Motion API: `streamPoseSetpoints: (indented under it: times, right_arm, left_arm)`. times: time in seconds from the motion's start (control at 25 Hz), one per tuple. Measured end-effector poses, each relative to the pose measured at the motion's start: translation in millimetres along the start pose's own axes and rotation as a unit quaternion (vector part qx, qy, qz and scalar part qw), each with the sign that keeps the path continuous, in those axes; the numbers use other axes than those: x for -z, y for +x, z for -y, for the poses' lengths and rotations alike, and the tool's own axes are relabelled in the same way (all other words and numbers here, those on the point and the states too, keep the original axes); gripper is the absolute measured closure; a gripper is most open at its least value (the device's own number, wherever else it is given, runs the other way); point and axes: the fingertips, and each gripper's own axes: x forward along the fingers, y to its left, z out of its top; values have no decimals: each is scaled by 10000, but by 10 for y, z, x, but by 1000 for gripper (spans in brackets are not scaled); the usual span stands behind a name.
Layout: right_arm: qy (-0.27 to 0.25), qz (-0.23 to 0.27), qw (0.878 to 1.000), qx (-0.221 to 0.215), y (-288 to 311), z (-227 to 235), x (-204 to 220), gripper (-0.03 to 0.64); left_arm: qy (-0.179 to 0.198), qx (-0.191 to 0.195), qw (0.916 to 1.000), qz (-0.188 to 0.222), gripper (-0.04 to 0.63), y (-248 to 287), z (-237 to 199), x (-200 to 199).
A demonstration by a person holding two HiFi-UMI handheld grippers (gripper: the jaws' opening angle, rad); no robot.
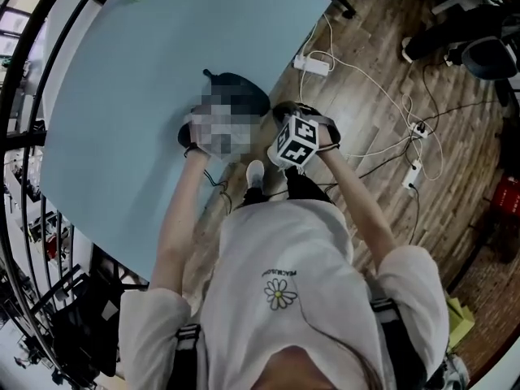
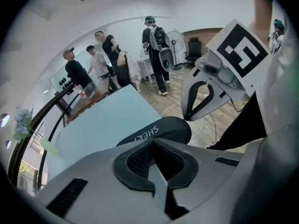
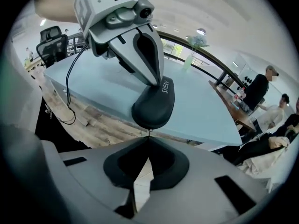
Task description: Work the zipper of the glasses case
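Two hand-held grippers met over one dark glasses case (image 3: 154, 104). The right gripper (image 3: 148, 138) had its jaws pressed together, pinching what looked like the thin zipper pull (image 3: 149, 132) at the case's near end, so the case lay just beyond its tips. The left gripper (image 2: 152, 141) also had its jaws pressed together, with nothing between them, and its tips rested on top of the case beside the lettering. The case lay at the edge of one pale blue table (image 3: 201, 101). Farther off, on the wooden floor (image 2: 163, 101), four people (image 2: 112, 55) stood.
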Motion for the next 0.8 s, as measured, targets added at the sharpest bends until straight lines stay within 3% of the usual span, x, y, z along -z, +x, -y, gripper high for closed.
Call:
streamPoseSetpoints:
  times: [0.32,0.48,0.8]
  right_arm:
    - [1184,253,9924,-197,-51,-270,-155,615]
    - [1844,311,9822,-150,-16,-305,-210,615]
    - [2380,307,9708,0,153,-342,-405,614]
  left_arm:
    - [-21,-116,9999,-61,582,-11,28,52]
    - [-78,-132,9999,-32,583,12,16,30]
    - [-57,-69,10000,17,583,74,-7,10]
